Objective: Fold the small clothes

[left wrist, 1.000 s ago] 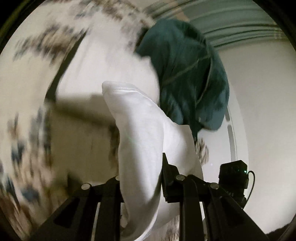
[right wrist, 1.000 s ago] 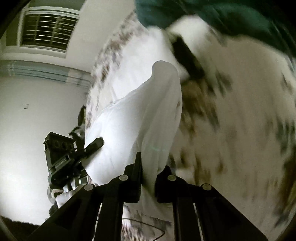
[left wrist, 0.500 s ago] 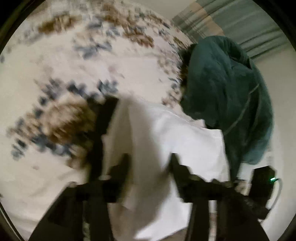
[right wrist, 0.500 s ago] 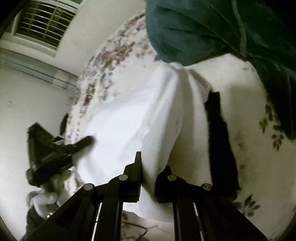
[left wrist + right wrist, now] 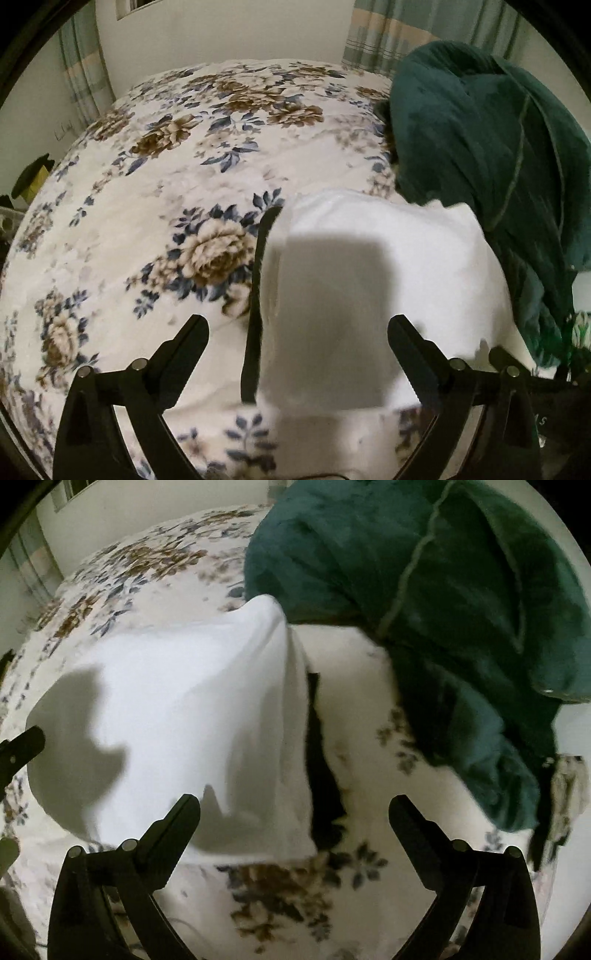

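White cloth [image 5: 399, 266] on floral bedspread [image 5: 147, 206]; left gripper [image 5: 297, 325], right gripper [image 5: 293, 805] — both wide apart, empty. Curtains [image 5: 384, 40] — left view only.

Clearance around the white garment on the bed

The floral bedspread [image 5: 155, 206] lies open to the left of the white garment [image 5: 388, 258] and toward the far wall, giving unobstructed passage there. A bulky dark green blanket [image 5: 487, 140] is heaped just right of the garment, touching its far right corner and blocking access from that side. In the right wrist view, a narrow strip of bedspread [image 5: 354, 709] stays open between the garment [image 5: 184, 701] and the blanket [image 5: 424, 572]; a dark strip [image 5: 321, 760] lies within it. The other gripper's tip [image 5: 22, 746] intrudes at the garment's left edge.
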`<action>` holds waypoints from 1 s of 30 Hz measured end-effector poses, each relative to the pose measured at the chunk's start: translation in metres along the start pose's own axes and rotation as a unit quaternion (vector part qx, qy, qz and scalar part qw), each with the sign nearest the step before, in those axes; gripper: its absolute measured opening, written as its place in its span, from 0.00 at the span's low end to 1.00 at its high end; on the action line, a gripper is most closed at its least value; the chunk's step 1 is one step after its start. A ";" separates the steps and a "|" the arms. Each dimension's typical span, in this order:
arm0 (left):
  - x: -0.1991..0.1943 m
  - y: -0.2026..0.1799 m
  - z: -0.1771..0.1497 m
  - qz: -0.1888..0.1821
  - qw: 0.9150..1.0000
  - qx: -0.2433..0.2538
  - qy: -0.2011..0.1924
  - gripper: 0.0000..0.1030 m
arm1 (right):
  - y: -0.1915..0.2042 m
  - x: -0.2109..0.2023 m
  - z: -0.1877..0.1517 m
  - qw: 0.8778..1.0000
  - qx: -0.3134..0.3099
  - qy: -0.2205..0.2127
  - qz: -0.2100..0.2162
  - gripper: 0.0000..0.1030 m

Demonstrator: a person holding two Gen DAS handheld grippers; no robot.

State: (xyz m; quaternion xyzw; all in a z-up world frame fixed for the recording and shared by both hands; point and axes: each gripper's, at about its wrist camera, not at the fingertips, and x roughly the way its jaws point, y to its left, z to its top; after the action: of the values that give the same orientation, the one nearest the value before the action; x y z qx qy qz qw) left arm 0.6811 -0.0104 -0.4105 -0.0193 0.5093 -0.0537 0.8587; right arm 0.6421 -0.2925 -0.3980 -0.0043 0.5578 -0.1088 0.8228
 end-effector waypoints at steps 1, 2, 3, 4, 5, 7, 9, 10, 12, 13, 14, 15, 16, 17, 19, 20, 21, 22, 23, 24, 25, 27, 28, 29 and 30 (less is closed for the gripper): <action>-0.007 -0.002 -0.002 0.001 1.000 0.002 0.001 0.96 | -0.003 -0.012 -0.004 1.000 0.004 -0.008 -0.006 1.00; -0.018 -0.004 -0.004 0.006 1.000 0.004 0.001 0.96 | -0.005 -0.024 -0.008 1.000 0.006 -0.013 -0.008 1.00; -0.029 -0.006 -0.006 0.013 1.000 0.006 -0.002 0.96 | -0.008 -0.039 -0.012 1.000 0.009 -0.018 -0.010 1.00; -0.043 -0.008 -0.008 0.017 1.000 0.009 -0.005 0.96 | -0.013 -0.055 -0.017 1.000 0.014 -0.023 -0.013 1.00; -0.058 -0.011 -0.010 0.016 1.000 0.012 -0.010 0.96 | -0.017 -0.073 -0.021 0.999 0.016 -0.030 -0.014 1.00; -0.088 -0.015 -0.016 0.021 0.999 0.018 -0.019 0.96 | -0.022 -0.107 -0.028 0.999 0.017 -0.045 -0.018 1.00; -0.120 -0.020 -0.022 0.021 0.999 0.021 -0.030 0.96 | -0.028 -0.142 -0.035 0.998 0.017 -0.062 -0.024 1.00; -0.138 -0.023 -0.026 0.024 0.999 0.023 -0.037 0.96 | -0.032 -0.163 -0.041 0.997 0.018 -0.072 -0.027 1.00; -0.174 -0.028 -0.034 0.024 0.998 0.024 -0.047 0.96 | -0.037 -0.202 -0.049 0.996 0.018 -0.087 -0.026 1.00; -0.194 -0.030 -0.038 0.024 0.998 0.025 -0.054 0.96 | -0.040 -0.224 -0.055 0.995 0.018 -0.096 -0.027 1.00; -0.214 -0.033 -0.042 0.026 0.998 0.026 -0.059 0.96 | -0.043 -0.248 -0.062 0.994 0.017 -0.106 -0.028 1.00; -0.232 -0.036 -0.046 0.024 0.997 0.027 -0.063 0.96 | -0.044 -0.267 -0.067 0.993 0.018 -0.112 -0.028 1.00; -0.249 -0.038 -0.049 0.020 0.997 0.027 -0.068 0.96 | -0.047 -0.290 -0.073 0.992 0.020 -0.121 -0.027 1.00; -0.268 -0.040 -0.053 0.022 0.997 0.028 -0.073 0.96 | -0.050 -0.315 -0.081 0.991 0.021 -0.131 -0.025 1.00; -0.299 -0.045 -0.059 0.017 0.996 0.031 -0.081 0.96 | -0.053 -0.356 -0.093 0.989 0.018 -0.147 -0.026 1.00; -0.315 -0.047 -0.063 0.016 0.996 0.031 -0.085 0.96 | -0.055 -0.378 -0.101 0.987 0.017 -0.156 -0.025 1.00; -0.333 -0.048 -0.067 0.017 0.995 0.030 -0.089 0.96 | -0.056 -0.395 -0.107 0.986 0.018 -0.162 -0.024 1.00; -0.348 -0.049 -0.071 0.014 0.995 0.028 -0.091 0.96 | -0.059 -0.416 -0.115 0.985 0.017 -0.172 -0.024 1.00; -0.366 -0.051 -0.076 0.013 0.995 0.027 -0.095 0.96 | -0.061 -0.433 -0.121 0.983 0.016 -0.179 -0.025 1.00; -0.381 -0.052 -0.081 0.018 0.994 0.028 -0.100 0.96 | -0.063 -0.451 -0.128 0.982 0.016 -0.188 -0.026 1.00; -0.391 -0.053 -0.085 0.018 0.994 0.029 -0.104 0.96 | -0.065 -0.469 -0.137 0.980 0.015 -0.197 -0.026 1.00; -0.415 -0.053 -0.095 0.022 0.993 0.026 -0.112 0.96 | -0.067 -0.496 -0.149 0.978 0.015 -0.209 -0.023 1.00; -0.426 -0.053 -0.101 0.019 0.993 0.024 -0.114 0.96 | -0.068 -0.511 -0.157 0.976 0.012 -0.215 -0.021 1.00; -0.435 -0.052 -0.106 0.019 0.993 0.021 -0.115 0.96 | -0.067 -0.524 -0.163 0.976 0.011 -0.219 -0.020 1.00; -0.443 -0.052 -0.110 0.020 0.993 0.020 -0.116 0.96 | -0.068 -0.535 -0.170 0.975 0.010 -0.223 -0.017 1.00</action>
State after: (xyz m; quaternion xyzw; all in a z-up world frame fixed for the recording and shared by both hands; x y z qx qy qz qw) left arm 0.3700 -0.0099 -0.0722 0.0024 0.4053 -0.0442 0.9131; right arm 0.2847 -0.2408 0.0375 -0.0299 0.3590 -0.1251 0.9244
